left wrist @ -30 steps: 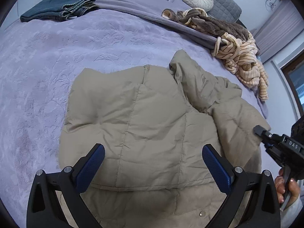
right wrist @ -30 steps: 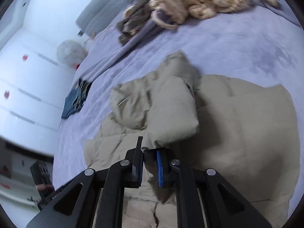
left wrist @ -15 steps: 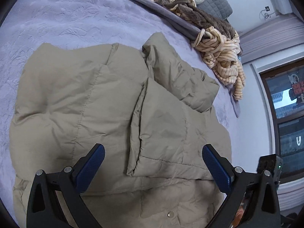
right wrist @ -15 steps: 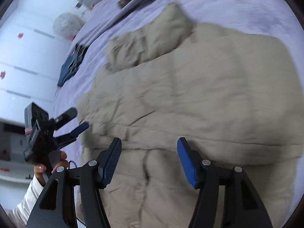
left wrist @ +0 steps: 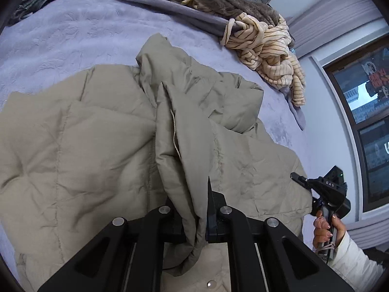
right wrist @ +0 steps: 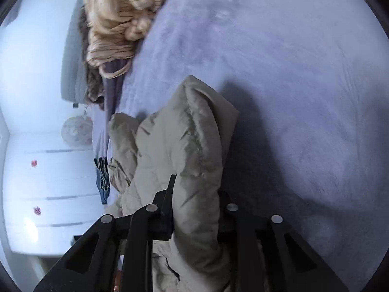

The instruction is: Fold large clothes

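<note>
While the beige puffer jacket (left wrist: 102,146) lies on the bed (left wrist: 60,41) with one sleeve folded in, left tool (left wrist: 194,219) pinches its hem; right tool (right wrist: 194,209), closing, holds a bunched edge; body folds remain.

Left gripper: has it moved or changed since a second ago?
Yes. The left gripper, open over the flat khaki jacket before, has shut on a jacket fold, and its view has swung toward the window.
</note>
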### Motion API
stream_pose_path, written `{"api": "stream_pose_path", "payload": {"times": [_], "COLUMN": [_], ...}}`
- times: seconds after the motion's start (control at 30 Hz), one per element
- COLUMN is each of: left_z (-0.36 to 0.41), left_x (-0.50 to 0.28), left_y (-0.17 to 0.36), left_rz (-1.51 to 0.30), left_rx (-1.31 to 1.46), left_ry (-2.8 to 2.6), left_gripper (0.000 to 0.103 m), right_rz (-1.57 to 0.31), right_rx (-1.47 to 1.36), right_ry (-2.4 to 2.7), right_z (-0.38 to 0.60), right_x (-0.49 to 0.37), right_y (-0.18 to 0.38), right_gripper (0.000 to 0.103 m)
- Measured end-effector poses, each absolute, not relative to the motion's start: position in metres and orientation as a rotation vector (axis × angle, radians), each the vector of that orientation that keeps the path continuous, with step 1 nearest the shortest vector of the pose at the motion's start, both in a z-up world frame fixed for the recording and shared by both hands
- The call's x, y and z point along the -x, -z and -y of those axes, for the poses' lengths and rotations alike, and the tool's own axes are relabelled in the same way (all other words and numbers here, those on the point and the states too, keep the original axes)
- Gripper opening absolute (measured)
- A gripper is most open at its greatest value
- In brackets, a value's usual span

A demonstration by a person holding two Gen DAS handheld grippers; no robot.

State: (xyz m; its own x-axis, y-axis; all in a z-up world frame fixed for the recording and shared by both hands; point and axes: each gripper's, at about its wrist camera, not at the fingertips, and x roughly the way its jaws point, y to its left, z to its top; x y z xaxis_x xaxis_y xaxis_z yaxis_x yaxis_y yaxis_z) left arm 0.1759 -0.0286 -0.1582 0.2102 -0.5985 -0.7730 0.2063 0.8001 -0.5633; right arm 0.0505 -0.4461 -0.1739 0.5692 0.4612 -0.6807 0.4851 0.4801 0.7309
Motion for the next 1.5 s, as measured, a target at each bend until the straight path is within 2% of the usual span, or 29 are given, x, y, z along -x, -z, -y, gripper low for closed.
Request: {"api": "stream_pose_path", "payload": {"times": [0.13, 0.2, 0.33, 0.4, 0.47, 0.5, 0.53, 0.6, 0.63, 0.7, 0.73, 0.9, 1.0, 1.03, 1.1, 1.2, 1.3, 1.33, 1.43, 1.47, 1.5], "left_z": [0.012, 0.007, 0.009, 0.010, 0.007, 0.003, -0.004, -0.019, -0.025, -0.031, -0.028, 0.014, 0.029, 0.027, 0.027, 0.029, 0.025, 0.023, 0.014, 0.011, 0.009], "left_x": [-0.164, -0.162, -0.167, -0.169, -0.168, -0.166, -0.163, -0.159, -0.158, -0.157, -0.156, -0.157, -0.164, -0.168, -0.172, -0.174, -0.169, -0.166, -0.153, -0.147, -0.143], "left_y": [0.187, 0.206, 0.215, 0.209, 0.198, 0.190, 0.179, 0.162, 0.154, 0.141, 0.137, 0.151, 0.192, 0.203, 0.210, 0.206, 0.192, 0.186, 0.169, 0.163, 0.158], "left_rz": [-1.314, -1.343, -1.348, -1.346, -1.330, -1.309, -1.275, -1.212, -1.190, -1.163, -1.154, -1.189, -1.261, -1.277, -1.274, -1.278, -1.278, -1.275, -1.258, -1.254, -1.254], "left_rx": [0.350, 0.374, 0.368, 0.336, 0.266, 0.234, 0.206, 0.203, 0.218, 0.213, 0.201, 0.080, -0.006, 0.029, 0.076, 0.057, 0.040, 0.033, 0.020, 0.014, 0.012], "left_ry": [0.496, 0.464, 0.437, 0.407, 0.348, 0.313, 0.271, 0.252, 0.268, 0.301, 0.325, 0.382, 0.297, 0.299, 0.296, 0.292, 0.257, 0.247, 0.246, 0.247, 0.244], "left_gripper": [0.011, 0.011, 0.012, 0.013, 0.030, 0.036, 0.048, 0.049, 0.049, 0.047, 0.038, 0.037, 0.037, 0.037, 0.037, 0.037, 0.037, 0.037, 0.037, 0.039, 0.048], "right_rz": [-1.078, -1.140, -1.190, -1.185, -1.191, -1.191, -1.176, -1.121, -1.098, -1.079, -1.079, -1.122, -1.218, -1.241, -1.258, -1.257, -1.260, -1.255, -1.255, -1.261, -1.268], "right_rx": [-0.874, -0.778, -0.776, -0.786, -0.772, -0.754, -0.746, -0.744, -0.736, -0.699, -0.685, -0.585, -0.444, -0.432, -0.457, -0.478, -0.481, -0.487, -0.516, -0.536, -0.556], "right_ry": [-0.034, 0.025, 0.066, 0.095, 0.155, 0.194, 0.214, 0.238, 0.252, 0.243, 0.219, 0.074, 0.108, 0.119, 0.128, 0.144, 0.140, 0.129, 0.116, 0.111, 0.106], "right_z": [0.429, 0.431, 0.437, 0.439, 0.440, 0.442, 0.446, 0.454, 0.457, 0.454, 0.453, 0.409, 0.387, 0.387, 0.393, 0.400, 0.401, 0.400, 0.399, 0.399, 0.398], "right_x": [-0.077, -0.085, -0.084, -0.083, -0.079, -0.075, -0.071, -0.055, -0.045, -0.032, -0.026, -0.023, -0.029, -0.029, -0.032, -0.038, -0.036, -0.034, -0.022, -0.017, -0.013], "right_y": [0.152, 0.166, 0.198, 0.198, 0.189, 0.182, 0.173, 0.155, 0.145, 0.130, 0.125, 0.120, 0.146, 0.157, 0.177, 0.183, 0.167, 0.162, 0.146, 0.143, 0.141], "right_gripper": [0.017, 0.017, 0.018, 0.027, 0.055, 0.059, 0.060, 0.060, 0.059, 0.028, 0.007, 0.007, 0.007, 0.002, 0.001, 0.001, 0.003, 0.007, 0.007, 0.008, 0.008]}}
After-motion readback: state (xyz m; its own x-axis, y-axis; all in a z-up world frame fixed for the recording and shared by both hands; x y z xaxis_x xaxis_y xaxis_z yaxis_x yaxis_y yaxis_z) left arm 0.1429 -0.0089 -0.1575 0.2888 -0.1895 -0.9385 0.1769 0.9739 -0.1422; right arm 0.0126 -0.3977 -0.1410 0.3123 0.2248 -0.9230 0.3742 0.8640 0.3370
